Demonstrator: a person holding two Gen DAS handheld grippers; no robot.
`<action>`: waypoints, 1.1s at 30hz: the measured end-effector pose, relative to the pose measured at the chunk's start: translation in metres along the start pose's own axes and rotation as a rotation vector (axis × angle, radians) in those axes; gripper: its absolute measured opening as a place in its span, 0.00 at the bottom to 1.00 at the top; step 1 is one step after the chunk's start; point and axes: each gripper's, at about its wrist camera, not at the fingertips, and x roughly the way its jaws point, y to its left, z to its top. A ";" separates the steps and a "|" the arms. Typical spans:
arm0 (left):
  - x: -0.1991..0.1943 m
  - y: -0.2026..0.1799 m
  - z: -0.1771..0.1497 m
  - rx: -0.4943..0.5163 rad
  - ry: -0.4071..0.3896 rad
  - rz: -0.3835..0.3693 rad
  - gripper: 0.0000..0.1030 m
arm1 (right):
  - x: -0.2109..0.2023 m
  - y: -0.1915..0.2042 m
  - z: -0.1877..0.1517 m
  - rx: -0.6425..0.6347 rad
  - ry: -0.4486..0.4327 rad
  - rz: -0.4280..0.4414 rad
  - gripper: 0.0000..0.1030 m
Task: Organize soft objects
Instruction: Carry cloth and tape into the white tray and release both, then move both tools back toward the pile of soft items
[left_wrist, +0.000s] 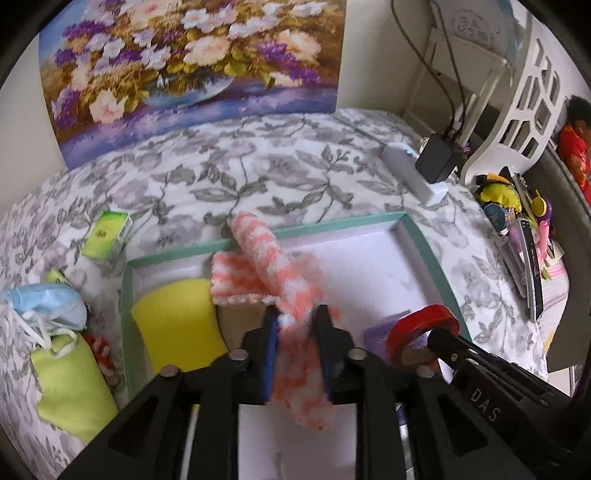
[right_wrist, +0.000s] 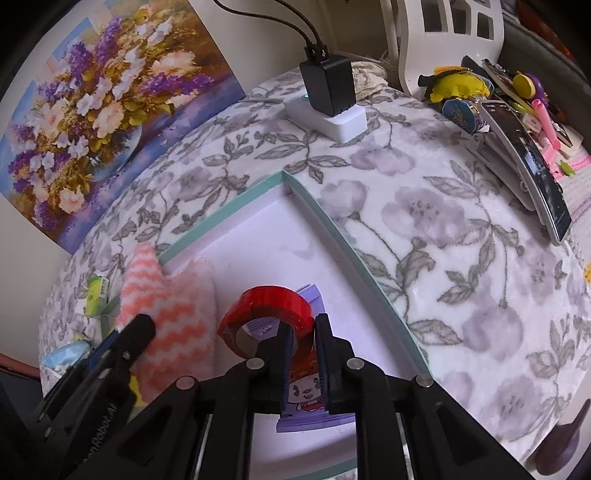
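My left gripper (left_wrist: 295, 317) is shut on a pink-and-white fluffy cloth (left_wrist: 266, 258) and holds it over the teal-rimmed white box (left_wrist: 332, 225). The cloth drapes across the box's back rim and also shows in the right wrist view (right_wrist: 173, 314). A yellow sponge (left_wrist: 177, 321) lies in the box at the left. My right gripper (right_wrist: 303, 328) is shut on a red tape roll (right_wrist: 269, 306), held above a purple card pack (right_wrist: 306, 391) inside the box (right_wrist: 332, 221). The tape (left_wrist: 421, 325) shows at the right in the left wrist view.
On the floral blanket left of the box lie a blue face mask (left_wrist: 44, 302), a lime cloth (left_wrist: 70, 391) and a green packet (left_wrist: 107, 232). A white power strip with a black adapter (right_wrist: 328, 99) sits behind. Clutter and a phone (right_wrist: 528, 162) lie to the right.
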 end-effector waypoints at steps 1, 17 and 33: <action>0.000 0.001 0.000 -0.003 0.007 0.006 0.32 | 0.000 0.000 0.000 -0.005 0.002 -0.009 0.19; -0.014 0.042 -0.005 -0.159 0.083 0.041 0.69 | -0.014 0.005 -0.010 -0.077 -0.006 -0.073 0.85; -0.047 0.097 -0.031 -0.269 0.066 0.121 0.82 | -0.028 0.020 -0.047 -0.143 -0.029 -0.158 1.00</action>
